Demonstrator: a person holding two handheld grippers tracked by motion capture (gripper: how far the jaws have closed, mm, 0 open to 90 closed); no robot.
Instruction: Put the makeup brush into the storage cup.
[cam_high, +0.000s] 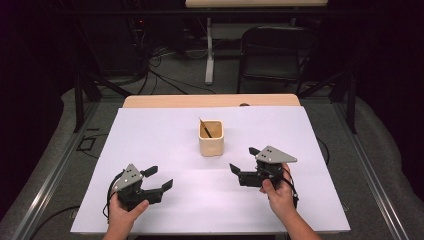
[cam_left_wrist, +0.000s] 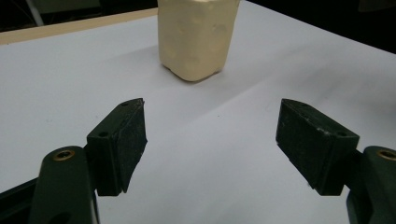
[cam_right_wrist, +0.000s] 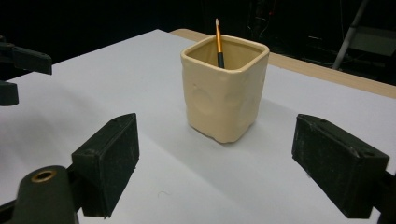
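The right gripper (cam_high: 242, 161) sits low over the white sheet (cam_high: 150, 135) with its jaws spread wide, aimed at the cream cup (cam_right_wrist: 225, 88) near the table's middle, where a thin brush (cam_right_wrist: 218, 43) stands. To lift the brush cleanly, I would approach from above and pinch its upper end. The left gripper (cam_high: 159, 177), also wide open, rests nearer the person, held low and pointing toward the cup.
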